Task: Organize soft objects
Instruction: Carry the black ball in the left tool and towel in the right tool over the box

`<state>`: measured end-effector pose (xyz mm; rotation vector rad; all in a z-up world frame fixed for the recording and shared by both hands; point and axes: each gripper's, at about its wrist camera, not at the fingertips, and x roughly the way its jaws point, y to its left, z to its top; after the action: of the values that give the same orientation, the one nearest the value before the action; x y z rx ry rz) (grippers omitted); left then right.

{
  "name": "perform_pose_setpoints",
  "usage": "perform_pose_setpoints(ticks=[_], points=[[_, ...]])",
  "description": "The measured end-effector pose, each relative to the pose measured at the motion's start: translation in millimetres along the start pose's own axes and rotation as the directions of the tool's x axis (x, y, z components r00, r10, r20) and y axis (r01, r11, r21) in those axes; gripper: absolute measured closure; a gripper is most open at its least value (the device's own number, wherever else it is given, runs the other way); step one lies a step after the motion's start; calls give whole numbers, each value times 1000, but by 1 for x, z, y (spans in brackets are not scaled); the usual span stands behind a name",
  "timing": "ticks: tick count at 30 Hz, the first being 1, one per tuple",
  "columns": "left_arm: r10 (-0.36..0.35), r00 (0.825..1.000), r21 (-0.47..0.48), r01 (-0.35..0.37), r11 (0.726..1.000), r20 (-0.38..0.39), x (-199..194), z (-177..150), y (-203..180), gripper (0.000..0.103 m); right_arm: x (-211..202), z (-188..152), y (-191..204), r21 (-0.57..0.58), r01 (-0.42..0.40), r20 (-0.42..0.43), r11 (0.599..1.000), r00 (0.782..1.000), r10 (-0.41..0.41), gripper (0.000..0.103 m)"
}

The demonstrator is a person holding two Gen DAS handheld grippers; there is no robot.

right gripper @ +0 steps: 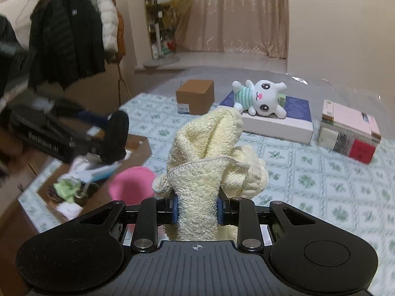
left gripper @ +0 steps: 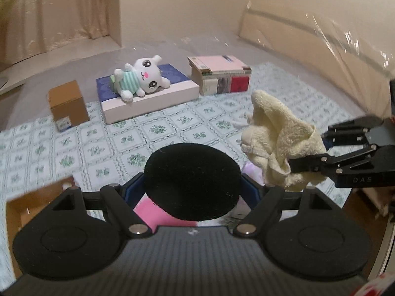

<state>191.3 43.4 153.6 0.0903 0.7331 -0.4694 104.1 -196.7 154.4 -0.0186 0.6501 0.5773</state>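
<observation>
Between the right gripper's (right gripper: 196,211) blue pads, a crumpled pale-yellow terry towel (right gripper: 209,155) is clamped, held above the green-patterned bedspread (right gripper: 308,172). Left gripper (left gripper: 192,187): jaws wide around a round black plush object (left gripper: 192,181), which hides the pads, so contact cannot be judged. Behind, a white plush rabbit in a striped shirt (left gripper: 140,79) lies on a flat blue-topped box (left gripper: 148,93).

Pale yellow towel (right gripper: 207,162); black foam pad (left gripper: 192,181); white plush (left gripper: 142,77) in mint-and-white stripes, pink cheeks, at 11 o'clock; navy-topped white box (left gripper: 148,93); brown carton (left gripper: 68,104); green-floral white cloth (left gripper: 160,133); a blurred pink bowl (right gripper: 132,185), perhaps.
</observation>
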Motion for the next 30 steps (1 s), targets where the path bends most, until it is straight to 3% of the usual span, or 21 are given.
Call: perform_pose_setpoints(ticks=[6,13,21,30], points=[[91,994,-105,-84,991,60,-30,-59,-21,25,-27,-28,24,53,-38,56,998,998,35,75],[202,977,-283,-177,943,62,-60,-118,-16,25,-45,-54,60,85,-95,85,992,992,88,75],[315,949,-329,-294,897,10,-91,-165,-4,25,-44,-61,108,7,-180,73,984,981,179,75],[382,924,-384,-357,852,-13,-118,-196,15,25,-23,-61,152,-74,-254,34,964,966,257,75]])
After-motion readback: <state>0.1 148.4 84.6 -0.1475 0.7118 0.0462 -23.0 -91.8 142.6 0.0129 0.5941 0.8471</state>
